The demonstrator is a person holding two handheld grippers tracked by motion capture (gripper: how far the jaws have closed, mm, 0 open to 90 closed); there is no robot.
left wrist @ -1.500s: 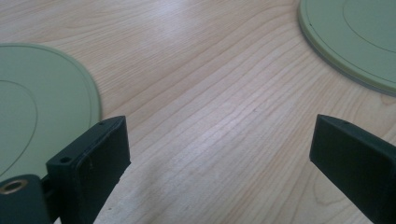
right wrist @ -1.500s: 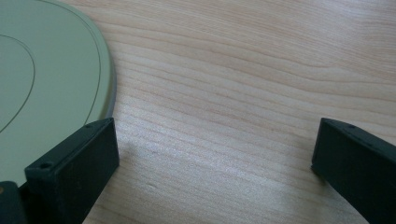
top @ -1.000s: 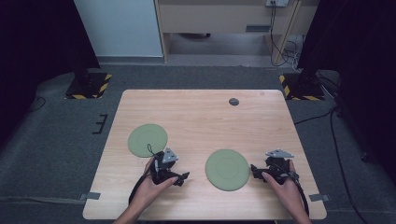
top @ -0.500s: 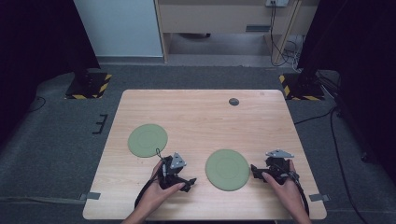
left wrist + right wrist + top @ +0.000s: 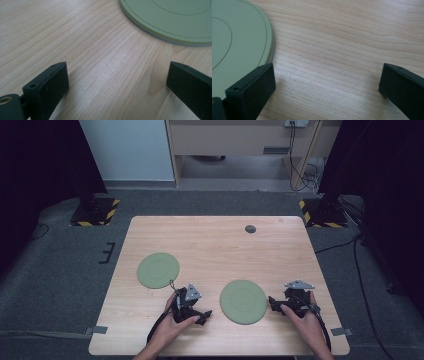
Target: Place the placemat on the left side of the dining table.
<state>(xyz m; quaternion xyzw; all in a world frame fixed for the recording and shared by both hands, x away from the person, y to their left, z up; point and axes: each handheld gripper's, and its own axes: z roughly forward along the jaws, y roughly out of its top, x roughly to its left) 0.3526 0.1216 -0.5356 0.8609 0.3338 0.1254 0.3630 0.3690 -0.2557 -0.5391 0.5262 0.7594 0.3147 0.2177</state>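
Near green plate (image 5: pixel 243 301) lies flat on the wooden table (image 5: pixel 215 245), toward the person's edge, roughly midway between the two grippers.

Left gripper (image 5: pixel 202 316) is just left of that plate, low on the table, jaws pointing at it. In the left gripper view (image 5: pixel 117 82) the jaws stand wide apart with bare wood between them; the plate's rim (image 5: pixel 170 22) sits ahead and to the right, not between the jaws, no contact.

Right gripper (image 5: pixel 274 303) is just right of the plate, pointing at it. In the right gripper view (image 5: pixel 327 85) the jaws are spread wide, nothing clamped; the plate edge (image 5: pixel 239 42) runs next to the left-hand jaw. Touching or just short of it — can't tell from this angle.

Second green plate (image 5: pixel 158 269) lies up and left of the near plate, well apart from it, beyond the left gripper.

Small dark round object (image 5: pixel 250 228) sits far from the near plate, near the table's far edge.
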